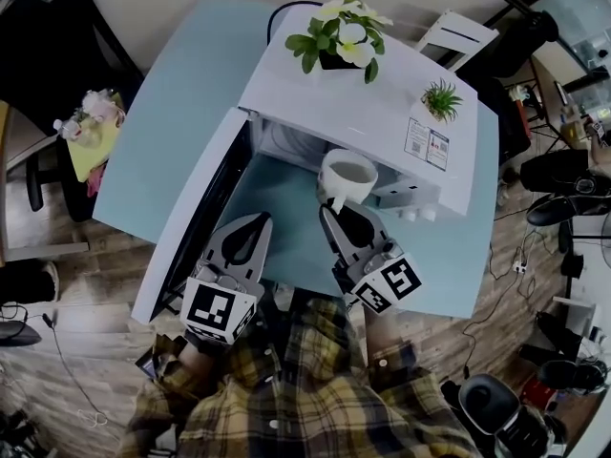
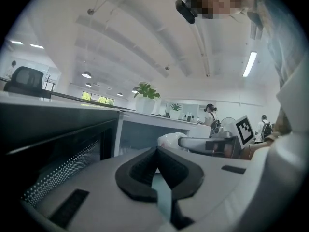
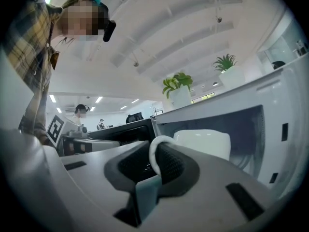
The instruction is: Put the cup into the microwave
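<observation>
A white cup hangs at the mouth of the open white microwave, just in front of its cavity. My right gripper is shut on the cup's handle; in the right gripper view the handle loop sits between the dark pads with the cup body beyond. My left gripper is shut with nothing in it, low beside the swung-open door. In the left gripper view its closed tips point toward the cavity, with the cup and the right gripper off to the right.
The microwave stands on a light-blue table. A flower pot and a small green plant sit on its top. A chair with flowers stands at the left; dark chairs and cables crowd the floor at the right.
</observation>
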`<state>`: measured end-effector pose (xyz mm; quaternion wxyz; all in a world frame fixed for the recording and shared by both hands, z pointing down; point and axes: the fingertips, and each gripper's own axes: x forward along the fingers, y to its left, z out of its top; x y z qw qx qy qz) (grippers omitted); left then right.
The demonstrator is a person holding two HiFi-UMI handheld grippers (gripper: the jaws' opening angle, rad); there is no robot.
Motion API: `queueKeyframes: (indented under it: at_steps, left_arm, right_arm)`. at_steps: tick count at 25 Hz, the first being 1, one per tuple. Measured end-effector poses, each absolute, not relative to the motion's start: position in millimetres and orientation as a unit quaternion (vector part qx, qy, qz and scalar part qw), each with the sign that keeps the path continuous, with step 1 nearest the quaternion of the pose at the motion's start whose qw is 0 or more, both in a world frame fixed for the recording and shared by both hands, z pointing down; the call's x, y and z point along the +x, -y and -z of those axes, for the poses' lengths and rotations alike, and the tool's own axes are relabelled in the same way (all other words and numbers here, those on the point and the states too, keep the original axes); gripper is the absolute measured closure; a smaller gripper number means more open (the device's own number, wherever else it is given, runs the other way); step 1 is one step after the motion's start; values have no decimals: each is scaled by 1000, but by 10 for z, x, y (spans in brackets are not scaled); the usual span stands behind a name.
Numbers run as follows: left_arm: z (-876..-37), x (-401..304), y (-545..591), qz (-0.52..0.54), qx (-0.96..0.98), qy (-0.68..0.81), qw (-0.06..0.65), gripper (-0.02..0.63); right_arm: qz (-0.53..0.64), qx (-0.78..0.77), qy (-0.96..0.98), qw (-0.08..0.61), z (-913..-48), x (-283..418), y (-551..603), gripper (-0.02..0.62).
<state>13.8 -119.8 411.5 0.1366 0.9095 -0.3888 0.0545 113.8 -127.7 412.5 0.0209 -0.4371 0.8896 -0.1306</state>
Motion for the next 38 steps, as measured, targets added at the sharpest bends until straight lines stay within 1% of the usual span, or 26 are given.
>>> queueKeyframes:
  at_steps: [7,19,25,31,38]
  left_arm:
    - [-4268,210,1238,-63,912,378,144,614]
    - [-4502,541,1229,-71,921,349,158,614]
    - [-4554,607,1209,-75,926,339,148,614]
    - [-4567,712,1164,-70,932,326,140,614]
    - [-4632,632,1126,-77,928,336,141,614]
  right_arm:
    - [118,-427,-896,23,-4229,1101,1453,538]
    - [89,-433,-897,3,-4409,1149,1661,538]
    - [80,-446,-891,8,-4463,1190,1792,538]
    - [63,-447,-892,-2,-4557,1138,1912,537]
    - [31,-441,-897,-16,-4643,1036,2027,537]
